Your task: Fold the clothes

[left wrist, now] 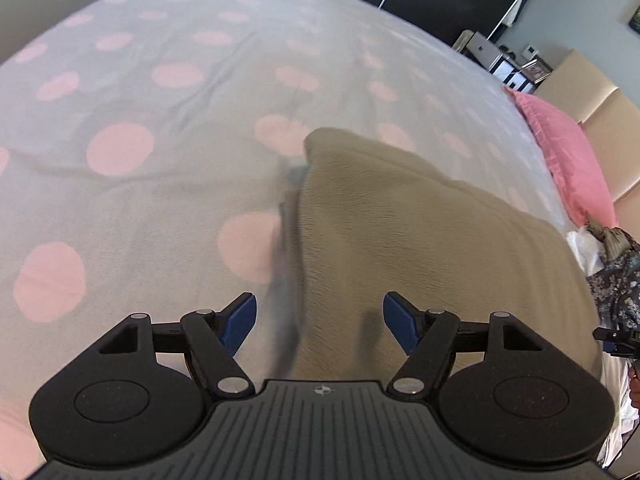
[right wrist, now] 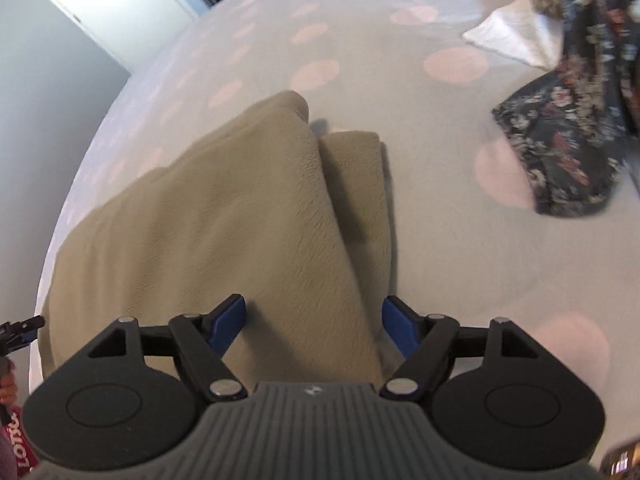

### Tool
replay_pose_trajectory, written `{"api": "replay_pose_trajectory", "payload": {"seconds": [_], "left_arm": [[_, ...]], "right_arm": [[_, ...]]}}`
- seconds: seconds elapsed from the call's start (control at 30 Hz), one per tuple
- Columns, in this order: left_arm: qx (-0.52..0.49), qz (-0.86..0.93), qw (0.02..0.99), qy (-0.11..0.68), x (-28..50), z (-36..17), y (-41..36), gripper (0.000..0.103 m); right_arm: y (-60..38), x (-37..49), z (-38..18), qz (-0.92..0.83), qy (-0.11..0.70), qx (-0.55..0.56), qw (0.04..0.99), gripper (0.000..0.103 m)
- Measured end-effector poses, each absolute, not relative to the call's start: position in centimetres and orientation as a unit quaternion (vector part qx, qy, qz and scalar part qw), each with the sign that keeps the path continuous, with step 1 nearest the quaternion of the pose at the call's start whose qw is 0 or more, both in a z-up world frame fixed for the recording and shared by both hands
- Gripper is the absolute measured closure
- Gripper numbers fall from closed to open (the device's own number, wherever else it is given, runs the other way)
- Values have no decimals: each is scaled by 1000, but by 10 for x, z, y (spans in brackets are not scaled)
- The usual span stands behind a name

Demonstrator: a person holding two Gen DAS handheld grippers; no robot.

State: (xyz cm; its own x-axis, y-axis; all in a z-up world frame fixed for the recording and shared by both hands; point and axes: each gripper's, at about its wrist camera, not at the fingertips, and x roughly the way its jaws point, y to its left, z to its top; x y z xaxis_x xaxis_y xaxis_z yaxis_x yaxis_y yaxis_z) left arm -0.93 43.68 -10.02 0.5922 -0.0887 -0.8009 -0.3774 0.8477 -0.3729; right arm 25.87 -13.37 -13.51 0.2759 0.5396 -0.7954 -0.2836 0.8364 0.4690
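A folded tan fleece garment [left wrist: 400, 240] lies on the bed, seen in the left wrist view to the right of centre and in the right wrist view as the same garment [right wrist: 224, 232] spreading left of centre. My left gripper [left wrist: 319, 322] hovers open over its left folded edge, blue pads apart, nothing pinched. My right gripper [right wrist: 312, 326] is open above the garment's right fold, with cloth below the gap but not gripped. The picture is blurred by motion along the left fold.
The bedspread [left wrist: 160, 184] is pale grey with pink dots. A dark floral garment [right wrist: 568, 148] and a white cloth [right wrist: 516, 36] lie to the right. A pink pillow [left wrist: 568, 152] sits at the headboard. The other gripper's tip [right wrist: 20, 330] shows at the bed's left edge.
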Motion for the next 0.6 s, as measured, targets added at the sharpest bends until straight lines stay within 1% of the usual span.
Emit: {"api": "replay_pose_trajectory", "payload": {"seconds": [0.07,0.1,0.17,0.2,0.23,0.27,0.4,0.6], "left_arm": [[-282,66,847,446,-3,-116,443,31],[-293,55,844,447,0,-123,446,30],[-309,44,839,446,7,-136,453,25],[-316,35,836,447,10,-143,456,24],[-323,25,835,446,13,-149,459,20],[-327,14,835,443,15,-154,461,19],[-313,-27,839,444,26,-159,467,18],[-277,-50,847,452,41,-157,458,18]], "right_arm": [[-131,271,-148,269,557,133,774,20],[-129,277,-154,274,564,139,766,16],[-124,288,-164,284,575,142,754,8],[-122,294,-168,289,580,141,749,5],[-121,299,-172,296,584,142,742,4],[-121,303,-176,303,588,148,735,3],[-121,315,-183,329,594,158,717,3],[-111,319,-185,351,580,158,718,4]]}}
